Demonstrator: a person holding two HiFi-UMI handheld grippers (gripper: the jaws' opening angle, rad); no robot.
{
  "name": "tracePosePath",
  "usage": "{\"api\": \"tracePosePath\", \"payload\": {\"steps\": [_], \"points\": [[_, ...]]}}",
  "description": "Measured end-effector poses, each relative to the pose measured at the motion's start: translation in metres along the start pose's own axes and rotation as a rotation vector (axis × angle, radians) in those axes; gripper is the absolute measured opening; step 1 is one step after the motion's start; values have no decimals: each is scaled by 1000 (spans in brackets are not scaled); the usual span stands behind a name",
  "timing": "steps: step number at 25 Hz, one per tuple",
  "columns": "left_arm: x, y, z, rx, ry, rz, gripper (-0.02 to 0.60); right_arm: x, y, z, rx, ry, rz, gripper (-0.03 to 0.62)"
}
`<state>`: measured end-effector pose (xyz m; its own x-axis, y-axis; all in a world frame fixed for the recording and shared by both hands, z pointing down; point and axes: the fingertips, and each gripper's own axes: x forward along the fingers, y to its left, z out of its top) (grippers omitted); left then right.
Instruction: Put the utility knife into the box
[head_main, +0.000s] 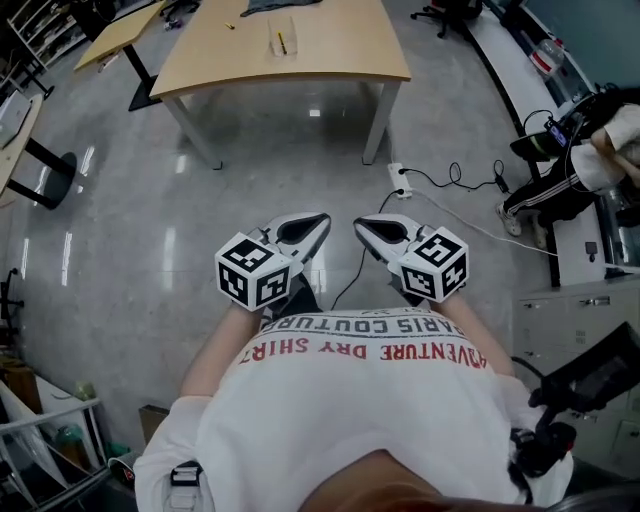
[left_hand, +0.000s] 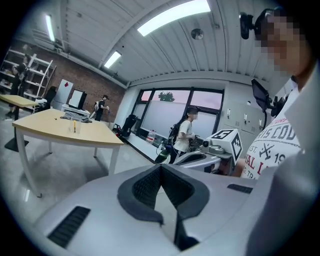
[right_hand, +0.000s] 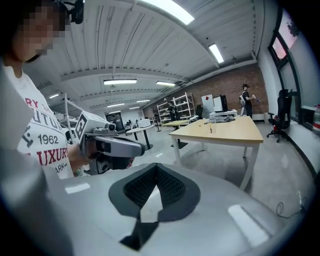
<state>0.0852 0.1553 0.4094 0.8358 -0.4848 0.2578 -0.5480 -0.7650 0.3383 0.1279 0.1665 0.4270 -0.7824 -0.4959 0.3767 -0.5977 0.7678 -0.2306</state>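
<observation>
While far from the table (head_main: 335, 48), left tongs (head_main: 322, 222) and right tongs (head_main: 362, 228) closed.

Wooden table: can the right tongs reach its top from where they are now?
Probably not: the right tongs sit close against the person, and a stretch of floor lies between them and the table.

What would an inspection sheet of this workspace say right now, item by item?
Surface: wooden table stands ahead, across open floor from the person.
Job's things: small clear container on the table, something yellow with it; too small to tell whether that is the knife.
Clutter: dark cloth at the table's far edge.
Grippers: left gripper and right gripper held near the chest, jaws together, nothing between them.
Cables: power strip and cable on the floor by a table leg.
Surroundings: another person at the right; second table at the left.
</observation>
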Motion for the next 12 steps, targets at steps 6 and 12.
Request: {"api": "tracePosePath", "payload": {"steps": [6, 12], "points": [[-22, -106, -12, 59, 17, 22, 3, -88, 56, -11, -5, -63, 23, 2], [-56, -153, -6, 97, -15, 52, 3, -123, 101, -6, -48, -94, 59, 2]]}}
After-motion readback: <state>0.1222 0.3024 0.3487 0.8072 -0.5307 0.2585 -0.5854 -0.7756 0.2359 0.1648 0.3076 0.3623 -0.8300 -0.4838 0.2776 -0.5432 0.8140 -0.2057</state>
